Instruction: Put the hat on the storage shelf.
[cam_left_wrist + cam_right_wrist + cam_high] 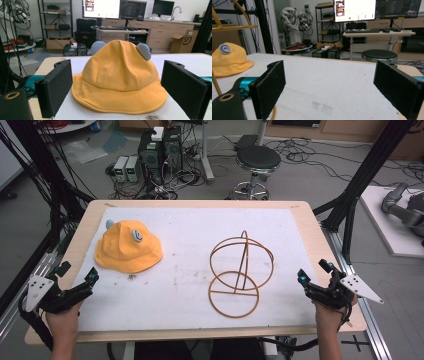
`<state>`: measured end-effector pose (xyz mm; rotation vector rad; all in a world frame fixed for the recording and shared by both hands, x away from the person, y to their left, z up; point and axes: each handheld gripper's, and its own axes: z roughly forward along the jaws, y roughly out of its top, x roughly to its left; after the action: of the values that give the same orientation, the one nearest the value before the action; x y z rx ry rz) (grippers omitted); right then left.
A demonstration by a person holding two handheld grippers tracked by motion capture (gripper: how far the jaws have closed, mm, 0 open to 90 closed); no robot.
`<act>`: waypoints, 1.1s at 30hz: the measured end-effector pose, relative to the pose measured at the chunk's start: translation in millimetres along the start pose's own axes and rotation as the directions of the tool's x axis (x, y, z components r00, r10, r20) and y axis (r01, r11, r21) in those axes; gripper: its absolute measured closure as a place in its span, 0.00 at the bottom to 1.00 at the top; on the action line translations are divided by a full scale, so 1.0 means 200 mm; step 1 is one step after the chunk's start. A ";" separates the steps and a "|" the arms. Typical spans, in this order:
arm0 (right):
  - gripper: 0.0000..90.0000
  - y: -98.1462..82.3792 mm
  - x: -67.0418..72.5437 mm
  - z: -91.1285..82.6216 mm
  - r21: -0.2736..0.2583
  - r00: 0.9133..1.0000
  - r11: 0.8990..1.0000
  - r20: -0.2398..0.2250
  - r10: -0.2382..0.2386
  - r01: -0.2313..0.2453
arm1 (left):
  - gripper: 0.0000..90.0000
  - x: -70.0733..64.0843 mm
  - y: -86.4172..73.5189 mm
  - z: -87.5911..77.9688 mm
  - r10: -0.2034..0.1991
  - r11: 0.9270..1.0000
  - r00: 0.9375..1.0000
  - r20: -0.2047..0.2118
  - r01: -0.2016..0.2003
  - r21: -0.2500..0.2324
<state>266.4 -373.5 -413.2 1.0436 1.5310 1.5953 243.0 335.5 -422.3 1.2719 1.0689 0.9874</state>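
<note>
White-padded wooden table [190,222] in a cable-strewn lab, nothing handled yet.
Soft yellow bucket hat [128,247] lies near the left edge; gold wire stand [240,272] sits right of centre, well apart. Left gripper [75,287] and right gripper [315,282] hover at the near corners, jaws apart, empty; open room between.

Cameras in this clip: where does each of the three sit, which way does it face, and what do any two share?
High view: above the person's side, looking forward and down on the table; both forearms, left gripper and right gripper show.
Left gripper view: low on the left gripper, facing the yellow hat between its open jaws.
Right gripper view: low on the right gripper, facing across the table; jaws open.
Shared: the hat and wire stand appear in the high and right gripper views.
</note>
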 end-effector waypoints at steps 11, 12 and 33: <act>0.11 0.00 0.01 0.00 -0.009 1.000 1.000 0.000 -0.009 0.009 | 0.11 -0.01 0.02 0.00 -0.003 1.000 1.000 -0.031 0.003 -0.004; 0.11 0.00 0.01 0.00 -0.007 1.000 1.000 0.000 -0.008 0.008 | 0.11 -0.01 0.02 0.00 -0.003 1.000 1.000 -0.031 0.003 -0.004; 0.11 0.00 0.00 -0.02 -0.013 1.000 1.000 0.012 -0.006 0.006 | 0.11 -0.15 0.08 0.21 0.086 0.993 0.996 0.014 -0.087 0.080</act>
<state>262.7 -375.6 -412.7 1.0389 1.5125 1.5907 276.5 297.9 -403.7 1.3979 1.0621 1.0105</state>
